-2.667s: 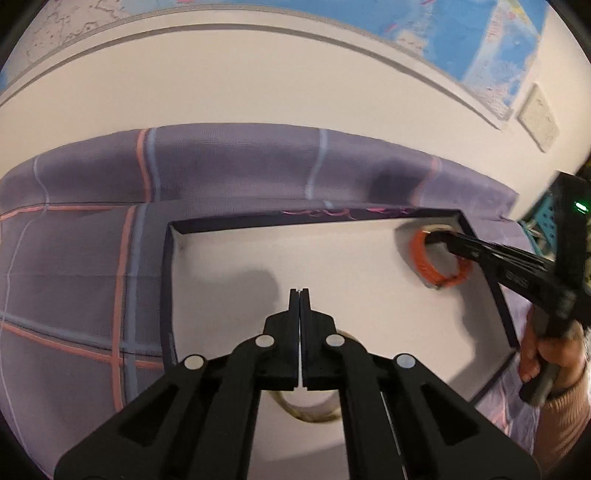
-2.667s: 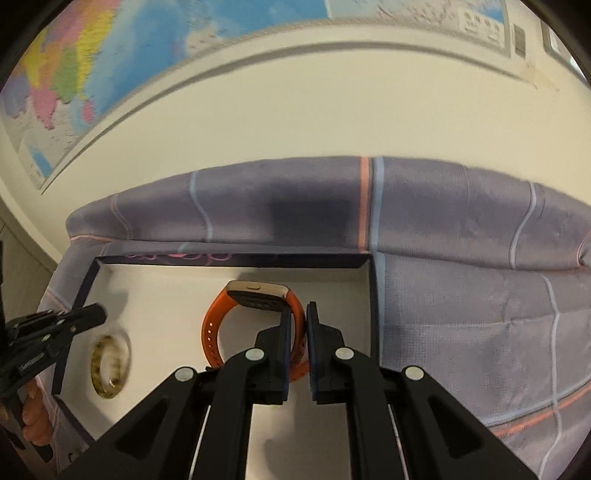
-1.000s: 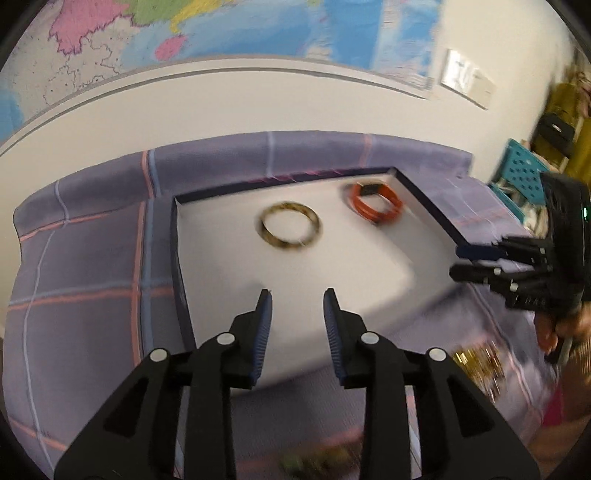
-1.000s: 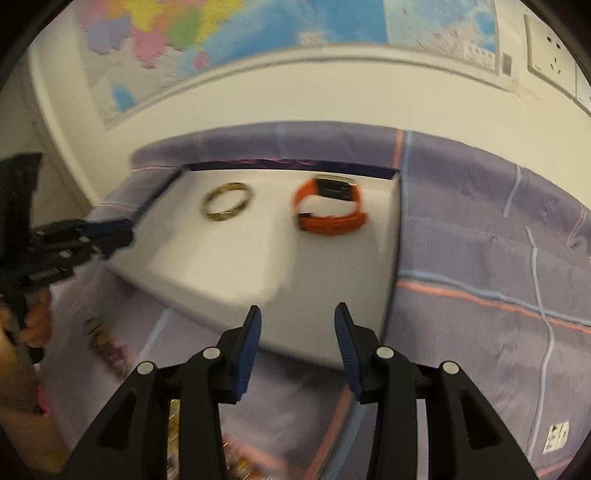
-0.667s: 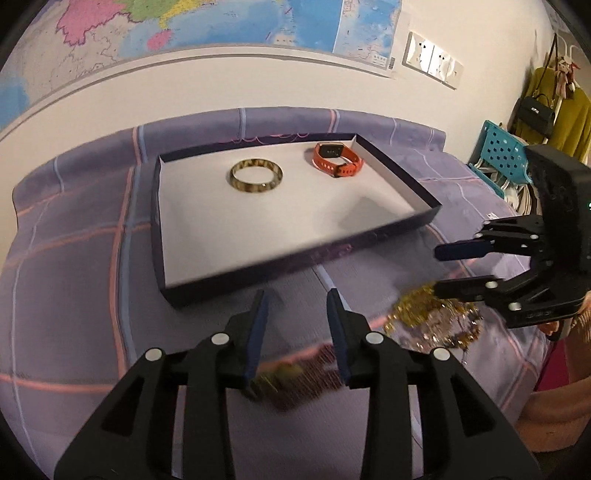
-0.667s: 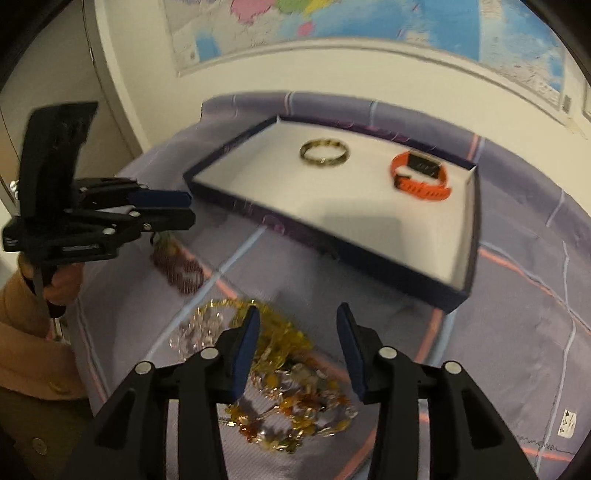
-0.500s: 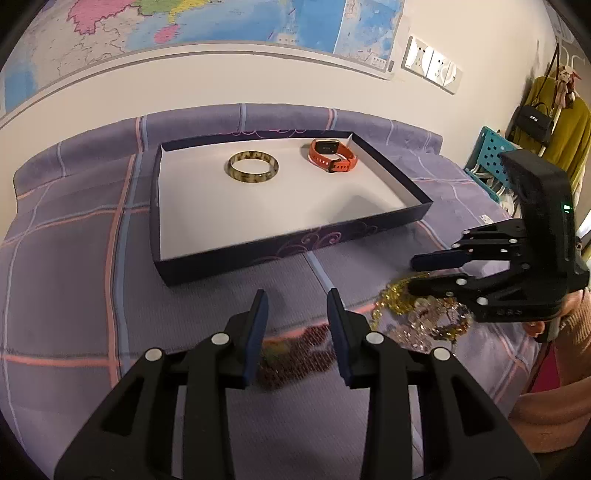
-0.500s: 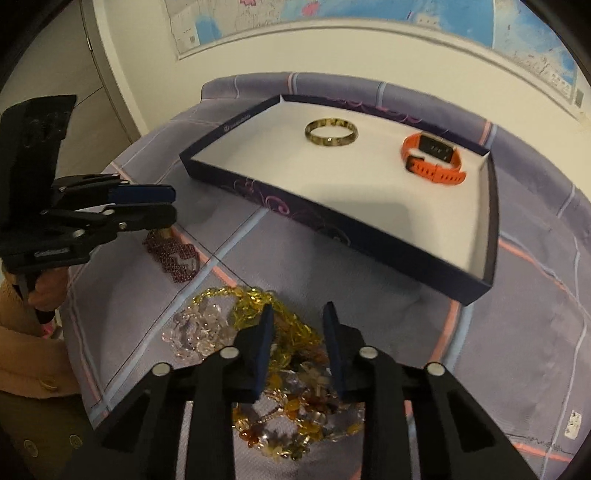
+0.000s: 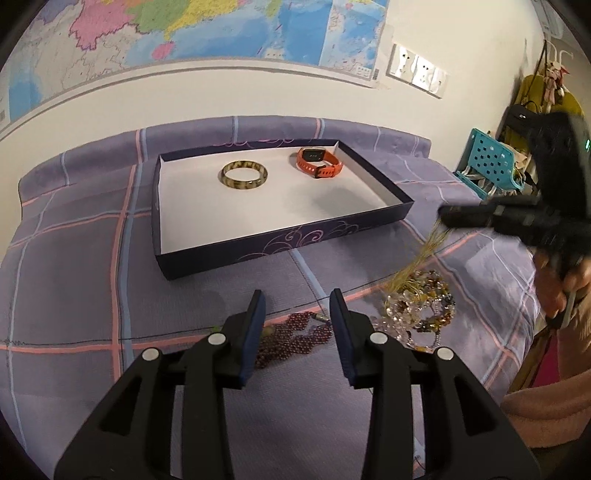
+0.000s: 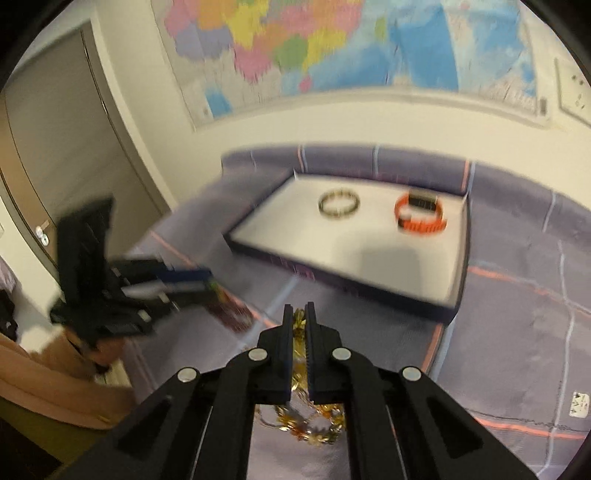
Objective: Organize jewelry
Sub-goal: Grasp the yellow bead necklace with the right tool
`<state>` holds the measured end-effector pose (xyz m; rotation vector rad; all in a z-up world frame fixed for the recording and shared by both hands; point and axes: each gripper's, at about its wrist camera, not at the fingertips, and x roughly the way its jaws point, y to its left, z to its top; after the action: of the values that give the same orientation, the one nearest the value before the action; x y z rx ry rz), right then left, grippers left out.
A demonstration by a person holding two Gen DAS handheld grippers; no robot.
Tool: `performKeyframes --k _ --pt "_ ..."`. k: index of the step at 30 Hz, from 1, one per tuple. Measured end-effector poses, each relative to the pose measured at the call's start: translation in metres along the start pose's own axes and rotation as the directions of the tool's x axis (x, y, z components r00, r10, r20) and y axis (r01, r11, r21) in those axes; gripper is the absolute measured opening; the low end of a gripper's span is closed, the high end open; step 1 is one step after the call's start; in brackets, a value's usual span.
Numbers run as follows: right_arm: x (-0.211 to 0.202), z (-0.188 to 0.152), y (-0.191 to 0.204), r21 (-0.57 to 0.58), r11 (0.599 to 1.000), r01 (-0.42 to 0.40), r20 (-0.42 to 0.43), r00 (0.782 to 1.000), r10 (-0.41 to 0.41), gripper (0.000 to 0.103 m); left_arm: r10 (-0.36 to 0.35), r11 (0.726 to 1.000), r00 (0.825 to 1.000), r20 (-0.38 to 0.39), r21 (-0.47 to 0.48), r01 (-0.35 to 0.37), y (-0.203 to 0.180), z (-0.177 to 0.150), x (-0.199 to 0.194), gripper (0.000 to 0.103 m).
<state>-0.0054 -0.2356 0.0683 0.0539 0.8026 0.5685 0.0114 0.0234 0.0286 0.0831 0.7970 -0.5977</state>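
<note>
A dark blue tray point(image 9: 332, 229) with a white floor holds a tortoiseshell bangle point(image 9: 244, 175) and an orange watch band point(image 9: 319, 167). My left gripper point(image 9: 297, 302) is open, low over a dark red beaded necklace point(image 9: 291, 338) on the purple plaid cloth. My right gripper point(image 10: 300, 312) is shut on a yellow beaded necklace point(image 10: 299, 326) and lifts it, its strands stretching up point(image 9: 424, 254) from a tangled pile of beads point(image 9: 419, 308). The tray point(image 10: 424, 306), bangle point(image 10: 339, 204) and watch band point(image 10: 420, 214) also show in the blurred right wrist view.
The purple plaid cloth point(image 9: 74, 277) covers the whole surface. A white wall with a map point(image 9: 184, 33) stands behind the tray. A turquoise chair point(image 9: 487, 162) and hanging clothes are at the far right. A door point(image 10: 55, 147) is at the left in the right wrist view.
Both grippers pulled back from the tray to the loose jewellery in front of it. My right gripper came down on the bead pile, shut on the yellow necklace and is rising. My left stays open.
</note>
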Motion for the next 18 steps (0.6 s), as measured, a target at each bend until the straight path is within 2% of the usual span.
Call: performKeyframes --k 9,15,18 --pt "-0.047 0.028 0.009 -0.021 0.999 0.039 0.159 0.987 -0.035 0.004 -0.029 0.998 1.000 -0.013 0.054 0.029 -0.008 -0.011 -0.004 0.035" --pt "-0.076 0.042 0.012 -0.028 0.999 0.032 0.249 0.968 -0.024 0.004 -0.042 0.994 0.999 -0.030 0.095 0.045 -0.012 -0.022 -0.007 0.035" --pt "-0.089 0.049 0.016 -0.046 0.998 0.044 0.284 0.958 -0.030 0.004 -0.073 0.991 0.997 -0.031 0.112 0.076 -0.018 -0.023 -0.006 0.035"
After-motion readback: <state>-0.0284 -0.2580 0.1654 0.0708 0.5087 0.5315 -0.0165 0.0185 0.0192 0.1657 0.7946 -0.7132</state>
